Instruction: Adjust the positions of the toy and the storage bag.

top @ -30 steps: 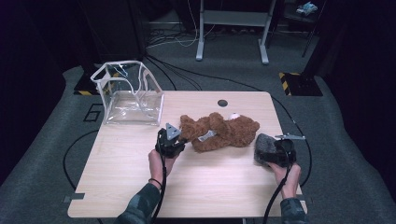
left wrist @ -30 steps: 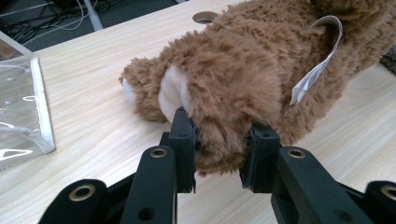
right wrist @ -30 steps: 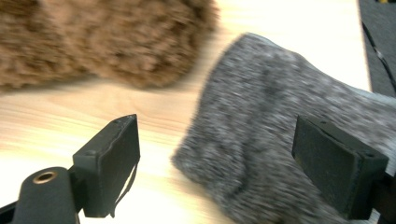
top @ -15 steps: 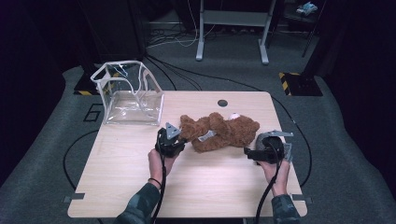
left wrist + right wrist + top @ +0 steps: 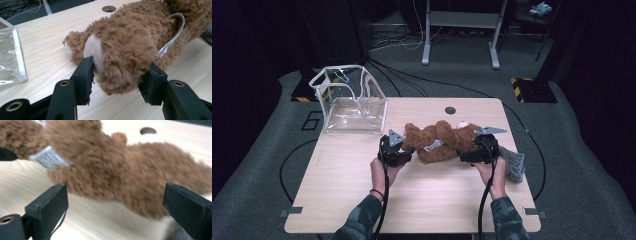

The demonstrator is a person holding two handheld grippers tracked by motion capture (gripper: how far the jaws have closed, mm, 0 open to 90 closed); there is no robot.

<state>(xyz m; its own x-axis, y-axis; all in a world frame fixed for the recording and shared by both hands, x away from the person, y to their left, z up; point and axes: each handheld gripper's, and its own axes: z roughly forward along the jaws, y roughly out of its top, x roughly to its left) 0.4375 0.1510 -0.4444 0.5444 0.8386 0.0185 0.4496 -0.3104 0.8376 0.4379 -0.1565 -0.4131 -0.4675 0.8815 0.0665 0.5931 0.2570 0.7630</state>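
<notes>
A brown teddy bear (image 5: 441,141) is lying on its side in the middle of the wooden table (image 5: 362,200), and a clear plastic bag (image 5: 349,106) is standing open at about ten o'clock from it, well apart.

The left gripper (image 5: 396,150) is sitting at the nine o'clock end of the bear. In the left gripper view its jaws are standing on both sides of one plush foot (image 5: 117,65); the left pad is touching the pale sole and the right pad is lying against the fur. These jaws have just been opening, so the hold is looking loose now, more a cradle than a firm pinch.

The right gripper (image 5: 476,151) is arriving at the four o'clock side of the bear. Its jaws are wide apart and are holding nothing; in the right gripper view the fur (image 5: 120,167) is lying between and beyond the two pads, not pressed by them. A grey cloth (image 5: 513,164) is lying just beside this hand, at three o'clock.

I judge that the person is taking the bear with both tools, probably for lifting it toward the bag. The next move is asking the right jaws to go forward around the body and close, and the left jaws to tighten again, because soft fur is slipping easily.
</notes>
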